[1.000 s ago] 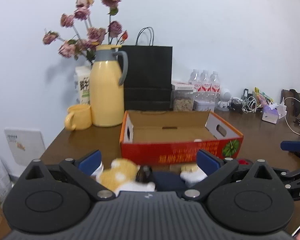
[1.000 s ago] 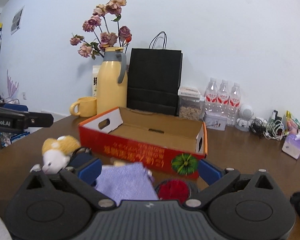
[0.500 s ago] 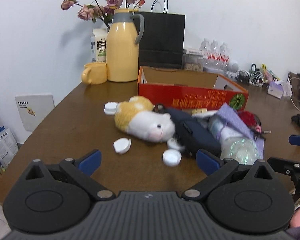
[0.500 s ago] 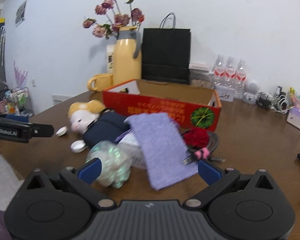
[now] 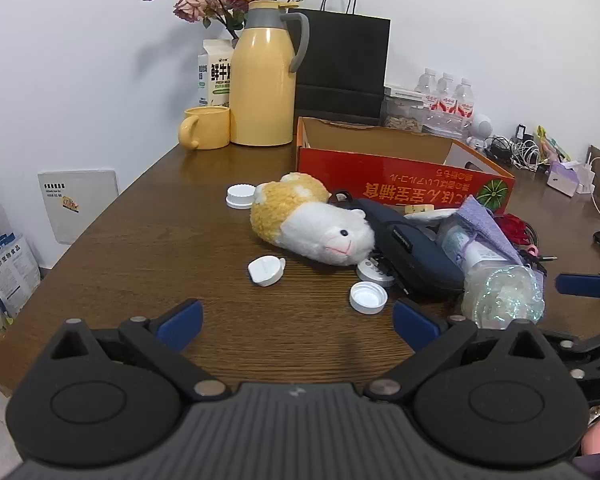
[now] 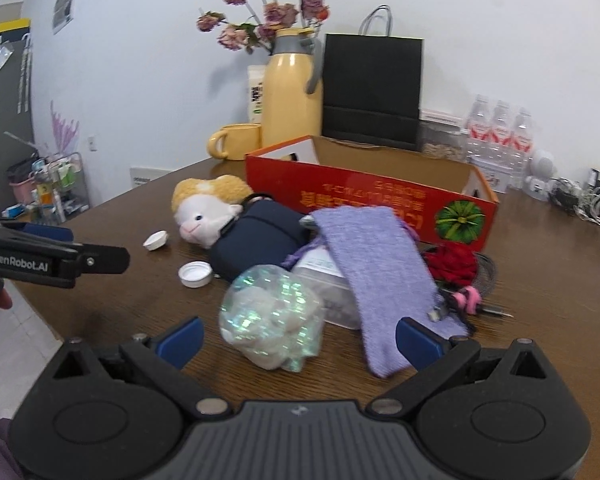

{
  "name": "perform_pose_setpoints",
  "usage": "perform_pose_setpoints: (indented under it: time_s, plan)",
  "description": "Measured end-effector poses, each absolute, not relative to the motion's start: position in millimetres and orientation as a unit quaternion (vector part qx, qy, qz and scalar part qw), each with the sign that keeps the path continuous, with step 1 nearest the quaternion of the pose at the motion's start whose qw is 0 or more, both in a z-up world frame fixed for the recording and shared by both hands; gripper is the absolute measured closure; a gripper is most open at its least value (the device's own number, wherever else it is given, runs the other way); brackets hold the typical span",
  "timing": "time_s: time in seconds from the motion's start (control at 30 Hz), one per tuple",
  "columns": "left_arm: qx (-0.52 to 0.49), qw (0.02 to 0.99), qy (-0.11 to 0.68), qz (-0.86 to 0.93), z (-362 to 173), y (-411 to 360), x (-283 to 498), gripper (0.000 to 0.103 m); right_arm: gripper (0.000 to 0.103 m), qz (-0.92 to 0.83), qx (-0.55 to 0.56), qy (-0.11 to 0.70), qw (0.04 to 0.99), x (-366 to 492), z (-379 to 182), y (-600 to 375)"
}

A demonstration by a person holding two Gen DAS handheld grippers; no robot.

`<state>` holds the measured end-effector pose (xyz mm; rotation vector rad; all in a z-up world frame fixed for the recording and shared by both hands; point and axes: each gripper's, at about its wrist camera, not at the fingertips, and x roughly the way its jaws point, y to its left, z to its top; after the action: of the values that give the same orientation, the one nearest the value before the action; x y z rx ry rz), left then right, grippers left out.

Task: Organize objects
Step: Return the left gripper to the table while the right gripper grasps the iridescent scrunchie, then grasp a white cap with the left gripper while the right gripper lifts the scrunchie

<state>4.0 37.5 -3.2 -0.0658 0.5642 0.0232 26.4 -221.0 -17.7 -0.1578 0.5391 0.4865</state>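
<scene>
Left wrist view: left gripper (image 5: 296,322) is wide open, nothing between its fingers, hanging low over the table (image 5: 148,248) near the front edge. Ahead sits the pile: plush hamster (image 5: 312,222) on its side, navy pouch (image 5: 412,250) against it, clear bottle (image 5: 500,280) lying under a purple knit sleeve (image 5: 486,220), and three white caps (image 5: 367,298) loose on the wood. The red cardboard box (image 5: 404,184) stands just behind the pile, and what shows of its inside looks empty. Right wrist view: right gripper (image 6: 298,338) is also spread wide, holding nothing, with the bottle's iridescent end just ahead of its fingers. A red flower (image 6: 452,262) and a pink clip (image 6: 466,298) lie right of the sleeve. My read: sorting hasn't really started, everything is still outside the box.
</scene>
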Motion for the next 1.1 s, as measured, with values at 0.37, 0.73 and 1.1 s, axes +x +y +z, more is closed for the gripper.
perform_pose_setpoints:
  time_s: [0.37,0.73,1.1]
  plan:
    - [-0.040,0.958,0.284,0.018,-6,44,7,0.000,0.024,0.254,-0.080,0.275,0.924,43,-26,-197]
    - [-0.042,0.957,0.287,0.019,-7,44,9,0.000,0.058,0.262,-0.069,0.270,0.924,43,-26,-201]
    - [-0.024,0.955,0.297,-0.013,-11,25,33,0.000,0.059,0.252,-0.045,0.246,0.935,37,-16,-219]
